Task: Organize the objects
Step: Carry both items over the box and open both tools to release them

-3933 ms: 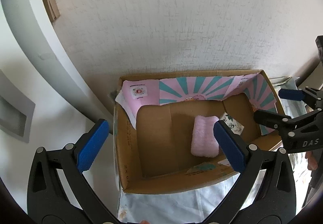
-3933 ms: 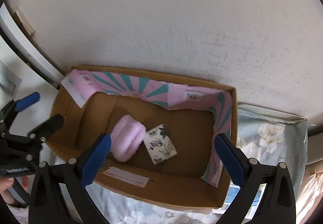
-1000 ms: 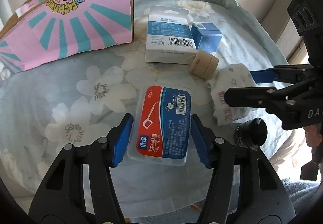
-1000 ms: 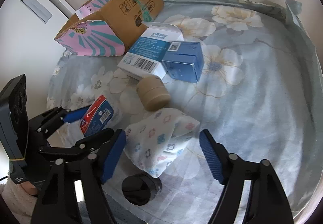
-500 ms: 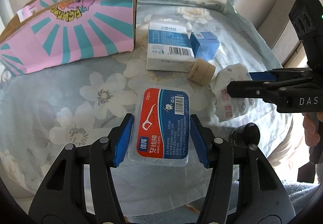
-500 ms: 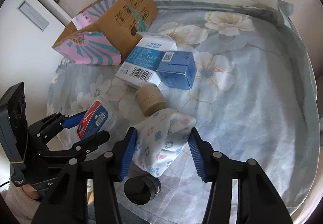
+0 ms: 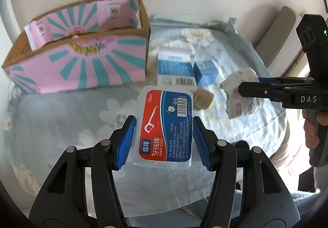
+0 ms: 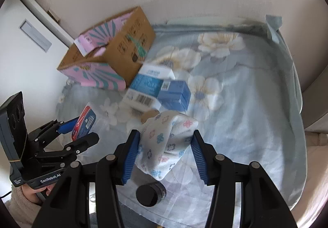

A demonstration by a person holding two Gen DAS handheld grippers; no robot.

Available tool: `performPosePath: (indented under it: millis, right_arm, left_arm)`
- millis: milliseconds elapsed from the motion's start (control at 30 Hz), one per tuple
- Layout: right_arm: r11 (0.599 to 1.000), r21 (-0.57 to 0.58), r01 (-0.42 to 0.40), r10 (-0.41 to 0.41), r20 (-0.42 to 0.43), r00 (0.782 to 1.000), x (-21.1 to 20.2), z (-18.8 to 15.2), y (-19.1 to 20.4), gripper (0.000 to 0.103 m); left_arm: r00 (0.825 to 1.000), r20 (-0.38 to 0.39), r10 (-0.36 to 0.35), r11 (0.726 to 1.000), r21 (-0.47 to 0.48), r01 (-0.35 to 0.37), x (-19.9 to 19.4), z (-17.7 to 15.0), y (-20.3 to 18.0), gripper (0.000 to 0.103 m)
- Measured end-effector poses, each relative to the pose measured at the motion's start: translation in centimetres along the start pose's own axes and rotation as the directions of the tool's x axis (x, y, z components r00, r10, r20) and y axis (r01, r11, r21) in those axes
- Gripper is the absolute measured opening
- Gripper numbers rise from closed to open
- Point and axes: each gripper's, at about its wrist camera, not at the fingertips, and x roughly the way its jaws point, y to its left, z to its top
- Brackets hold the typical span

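My left gripper (image 7: 163,141) is shut on a clear dental floss box (image 7: 166,125) with a red and blue label, held above the flowered sheet; it also shows in the right wrist view (image 8: 85,123). My right gripper (image 8: 164,151) is shut on a white cloth with small flower prints (image 8: 166,141), lifted off the sheet; the cloth also shows in the left wrist view (image 7: 242,94). The open cardboard box with pink and teal flaps (image 7: 82,63) stands at the back left, by the wall (image 8: 106,59).
A white and blue carton (image 8: 143,88), a small blue box (image 8: 174,94) and a tan tape roll (image 7: 203,96) lie on the sheet beside the cardboard box. A black round lid (image 8: 150,195) lies near the sheet's front edge. A white door is at left.
Both grippers have risen from the sheet, the left with the floss box and the right now closed on the cloth. The cardboard box has come closer in both views.
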Motion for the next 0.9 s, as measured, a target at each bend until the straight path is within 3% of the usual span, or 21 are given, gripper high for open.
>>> performPosePath:
  millis: [467,900]
  right_arm:
    - [0.999,-0.006,0.039,-0.038,0.102,0.994,-4.0,6.4,3.0,0.047]
    - [0.995,-0.058,0.082,-0.071,0.172,0.983,-4.3,14.2,8.9,0.047]
  left_arm:
    - [0.997,0.081,-0.007,1.000,0.031,0.005,-4.6,8.5,4.1,0.052]
    - [0.990,0.143,0.000,0.996,0.087,-0.013,-6.7,16.3,10.8,0.052]
